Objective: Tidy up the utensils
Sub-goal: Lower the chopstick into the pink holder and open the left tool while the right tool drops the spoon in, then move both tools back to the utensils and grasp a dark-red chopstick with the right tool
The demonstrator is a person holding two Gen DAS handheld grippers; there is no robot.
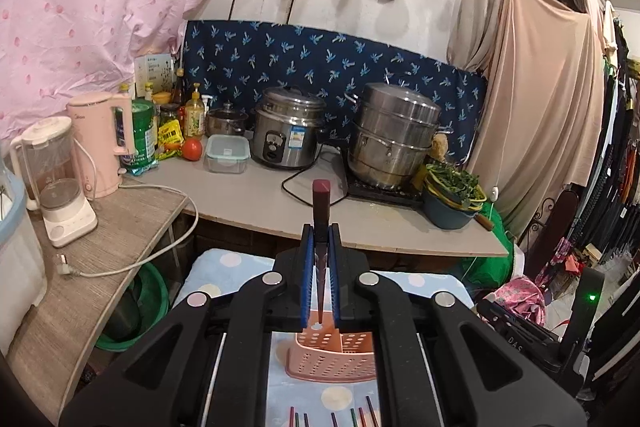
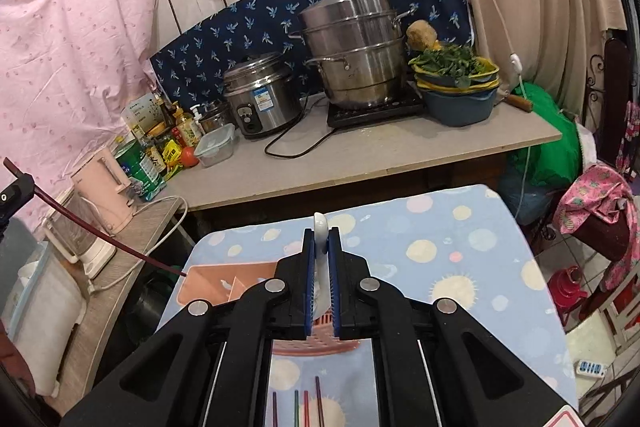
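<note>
My left gripper (image 1: 321, 231) is shut on a dark red chopstick (image 1: 321, 203) whose square end sticks out past the fingertips. Below it a pink perforated utensil basket (image 1: 332, 355) stands on the dotted blue tablecloth (image 1: 224, 267). Several coloured chopsticks (image 1: 360, 417) lie on the cloth nearest the camera. My right gripper (image 2: 321, 233) is shut on a white spoon (image 2: 321, 225), above the same basket (image 2: 208, 285). In the right wrist view the left gripper (image 2: 14, 193) shows at the left edge with its chopstick (image 2: 100, 235) slanting down toward the basket. More chopsticks (image 2: 306, 405) lie below.
Behind the table runs a counter (image 1: 256, 195) with a rice cooker (image 1: 286, 131), a stacked steel steamer (image 1: 390, 135), a lidded clear box (image 1: 226, 153) and a bowl of greens (image 1: 454, 193). A pink kettle (image 1: 102, 143) and a blender (image 1: 56, 179) stand on the left shelf.
</note>
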